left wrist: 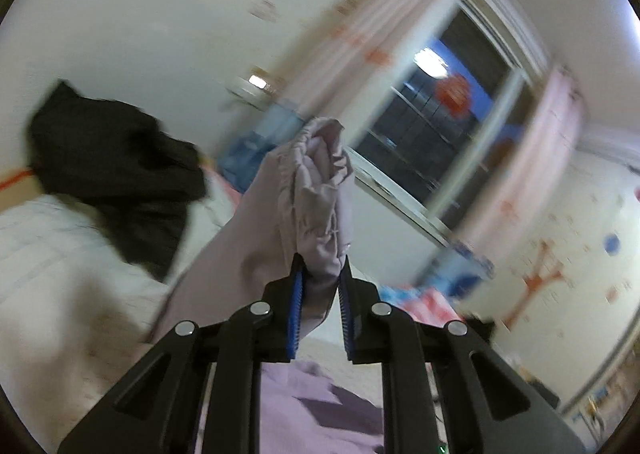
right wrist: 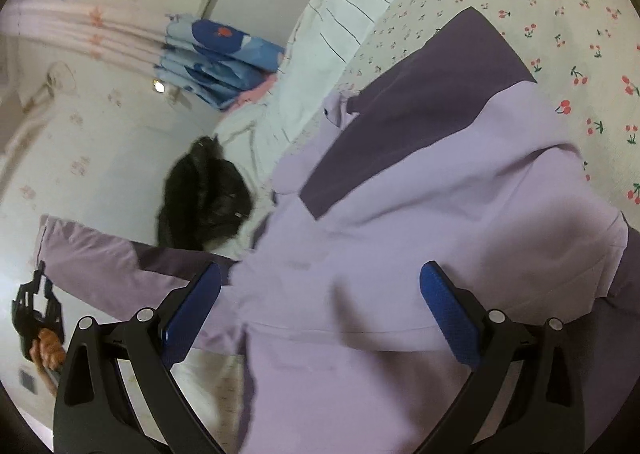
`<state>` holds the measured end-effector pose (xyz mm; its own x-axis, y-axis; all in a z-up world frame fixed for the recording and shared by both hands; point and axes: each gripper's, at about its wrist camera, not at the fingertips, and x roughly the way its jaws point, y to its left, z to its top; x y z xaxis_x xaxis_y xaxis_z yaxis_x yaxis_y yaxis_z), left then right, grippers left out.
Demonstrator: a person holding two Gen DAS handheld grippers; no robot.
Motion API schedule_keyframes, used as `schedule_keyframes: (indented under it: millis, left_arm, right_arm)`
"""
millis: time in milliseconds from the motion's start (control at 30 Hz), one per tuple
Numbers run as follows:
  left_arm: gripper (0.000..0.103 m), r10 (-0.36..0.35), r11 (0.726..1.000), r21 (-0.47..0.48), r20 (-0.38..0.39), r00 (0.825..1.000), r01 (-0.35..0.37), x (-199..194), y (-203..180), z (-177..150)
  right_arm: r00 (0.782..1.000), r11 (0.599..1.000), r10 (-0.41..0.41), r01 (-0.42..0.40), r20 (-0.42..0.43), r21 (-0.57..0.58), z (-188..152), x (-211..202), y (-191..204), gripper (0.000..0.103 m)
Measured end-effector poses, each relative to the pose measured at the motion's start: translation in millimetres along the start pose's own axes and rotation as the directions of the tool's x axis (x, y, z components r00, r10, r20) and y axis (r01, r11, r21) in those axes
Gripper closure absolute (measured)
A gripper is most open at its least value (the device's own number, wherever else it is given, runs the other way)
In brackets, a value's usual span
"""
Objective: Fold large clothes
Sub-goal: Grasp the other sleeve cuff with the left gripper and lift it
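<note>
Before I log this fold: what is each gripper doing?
Left gripper: shut on the lilac jacket's cuff.
Right gripper: open over the lilac jacket, gripping nothing.

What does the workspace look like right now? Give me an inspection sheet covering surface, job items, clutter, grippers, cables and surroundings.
Surface: bed under a white cherry-print sheet.
Job's things: lilac jacket with dark purple panels spread on the bed; its elastic-cuffed sleeve is raised off it.
Clutter: black garment heaped near the wall; folded blue patterned bedding beyond it.
Grippers: left gripper shut on the sleeve; right gripper open above the jacket body, holding nothing.
Cables: nothing seen.
Surroundings: barred window, dark outside, pink curtains, wall with small decals.
</note>
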<state>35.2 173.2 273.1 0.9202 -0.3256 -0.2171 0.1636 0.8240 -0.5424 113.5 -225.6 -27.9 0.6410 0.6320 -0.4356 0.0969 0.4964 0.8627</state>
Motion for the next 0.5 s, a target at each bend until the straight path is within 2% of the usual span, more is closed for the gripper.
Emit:
schedule_keyframes:
  millis: [67,200,300,367,500]
  left_arm:
    - [0.086,-0.042,0.999,0.023,-0.039,0.998,0.043,18,-23,-13]
    - [0.086,-0.137,0.988,0.049,-0.136,0.981,0.145,66,-72,-53]
    - [0.086,-0.186,0.980,0.036,-0.211,0.959,0.198,101,-93,-91]
    - [0.086,-0.211,0.974,0.019,-0.275,0.938,0.225,131,-103,-122]
    - [0.086,-0.218,0.968,0.030,-0.385,0.897,0.248,174,-121,-189]
  right_arm:
    - [0.999,0.999,0.037,-0.037,0.010,0.017,5,-8,0,0.007]
    - [0.994,0.994,0.100,-0.102,0.042,0.049,16,-26,0,0.007]
    - [0.990,0.987,0.130,-0.135,0.059,0.090,22,-35,-4,0.007]
    - [0.986,0.979,0.155,-0.162,0.062,0.123,26,-39,-11,0.007]
    - [0.975,0.954,0.208,-0.220,0.078,0.202,32,-47,-29,0.007]
